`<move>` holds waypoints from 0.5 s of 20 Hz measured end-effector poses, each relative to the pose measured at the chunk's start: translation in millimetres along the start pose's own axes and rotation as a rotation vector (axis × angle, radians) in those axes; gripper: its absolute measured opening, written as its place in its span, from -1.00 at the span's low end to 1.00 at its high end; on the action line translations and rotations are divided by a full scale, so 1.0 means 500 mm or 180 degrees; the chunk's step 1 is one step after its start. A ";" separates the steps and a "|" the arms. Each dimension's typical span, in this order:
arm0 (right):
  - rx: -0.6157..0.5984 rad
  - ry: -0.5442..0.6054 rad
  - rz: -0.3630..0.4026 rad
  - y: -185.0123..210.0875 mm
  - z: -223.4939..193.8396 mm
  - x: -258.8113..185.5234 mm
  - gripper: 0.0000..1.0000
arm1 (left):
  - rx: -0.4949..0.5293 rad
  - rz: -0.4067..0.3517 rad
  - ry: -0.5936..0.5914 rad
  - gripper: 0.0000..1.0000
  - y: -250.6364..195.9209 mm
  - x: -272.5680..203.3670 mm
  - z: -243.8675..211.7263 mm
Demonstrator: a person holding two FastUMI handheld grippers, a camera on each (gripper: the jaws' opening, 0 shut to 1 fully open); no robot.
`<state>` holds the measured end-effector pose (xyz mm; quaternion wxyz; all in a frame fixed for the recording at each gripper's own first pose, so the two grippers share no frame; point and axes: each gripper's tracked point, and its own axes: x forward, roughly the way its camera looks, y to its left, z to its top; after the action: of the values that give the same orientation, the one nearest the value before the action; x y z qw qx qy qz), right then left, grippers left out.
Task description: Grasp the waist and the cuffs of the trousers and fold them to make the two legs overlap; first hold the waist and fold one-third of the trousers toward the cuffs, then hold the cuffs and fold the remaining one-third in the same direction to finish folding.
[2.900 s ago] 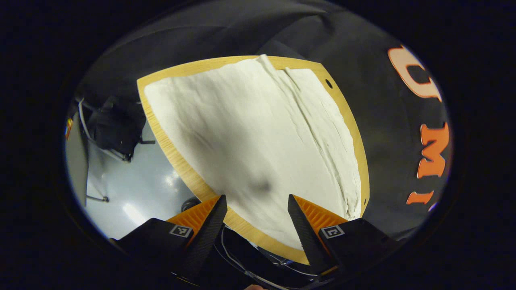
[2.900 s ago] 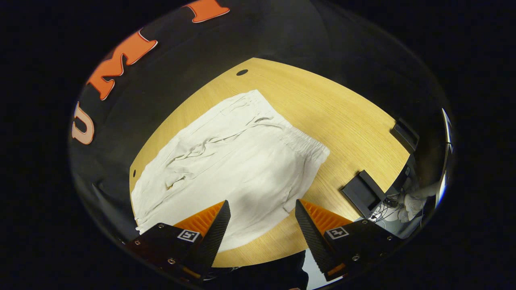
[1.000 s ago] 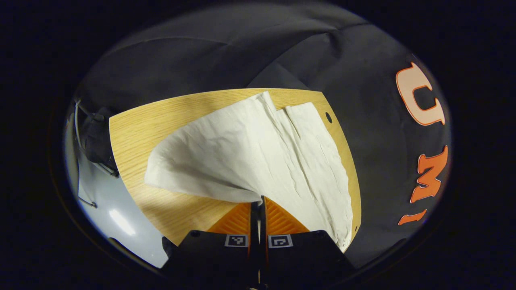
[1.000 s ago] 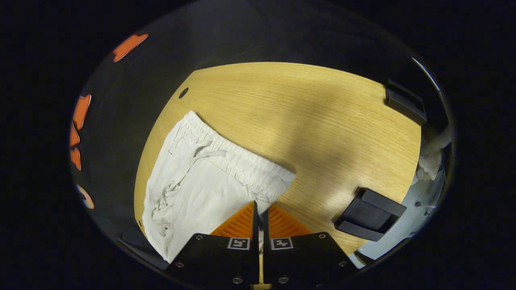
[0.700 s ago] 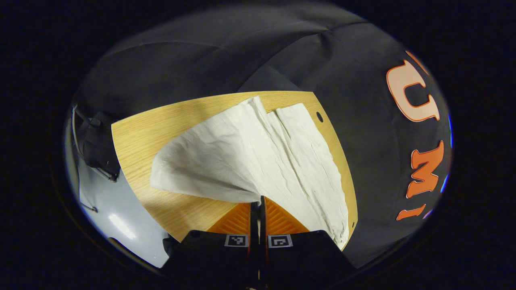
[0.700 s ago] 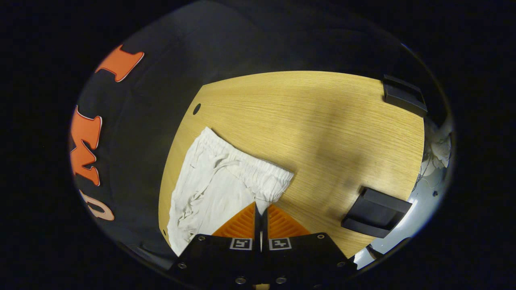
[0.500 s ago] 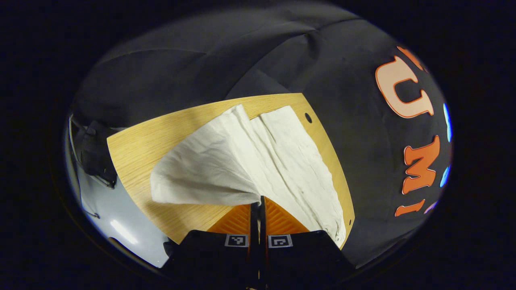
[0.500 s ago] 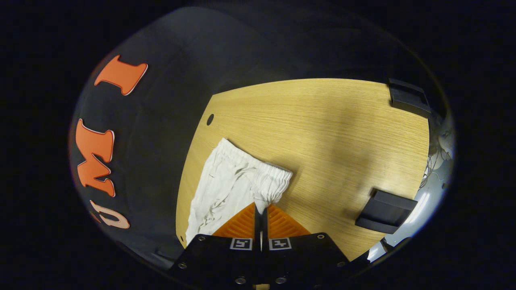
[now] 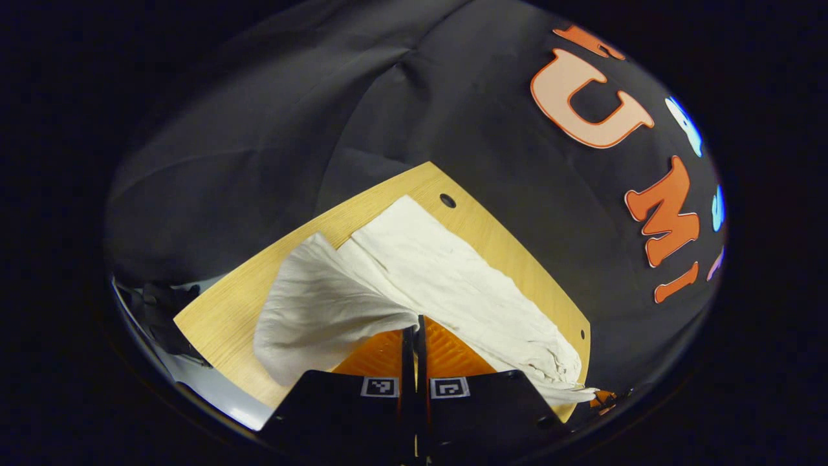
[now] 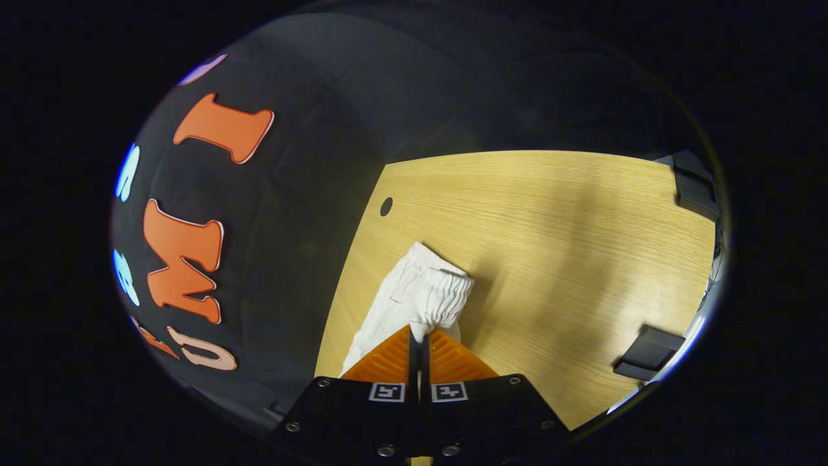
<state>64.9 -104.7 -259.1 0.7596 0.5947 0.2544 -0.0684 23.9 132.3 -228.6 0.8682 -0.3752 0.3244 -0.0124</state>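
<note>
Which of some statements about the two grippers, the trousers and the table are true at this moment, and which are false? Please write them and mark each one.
1. The left gripper is shut on the trousers. True.
2. The right gripper is open above bare wood. False: it is shut on the gathered waistband.
3. The trousers are white. True.
4. The trousers lie on a glass table. False: the table is light wood.
5. The trousers lie fully flat. False: cloth is lifted at both grippers.

Black gripper [image 10: 418,333] body, square markers, screws
</note>
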 end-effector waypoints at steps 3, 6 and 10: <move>0.0027 0.0006 0.0161 0.028 0.014 0.016 -0.99 | 0.0044 -0.0049 -0.0081 -0.92 -0.038 0.016 0.033; 0.0100 -0.0016 0.0286 0.058 0.028 0.026 -0.99 | 0.0054 -0.0154 -0.0191 -0.92 -0.081 0.039 0.080; 0.0165 -0.0100 0.0352 0.105 0.045 0.052 -0.99 | 0.0014 -0.0301 -0.0119 -0.92 -0.102 0.089 0.131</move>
<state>115.5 -105.7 -222.1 0.7505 0.6261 0.2074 -0.0422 107.9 125.9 -186.3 0.8734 -0.3883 0.2901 -0.0471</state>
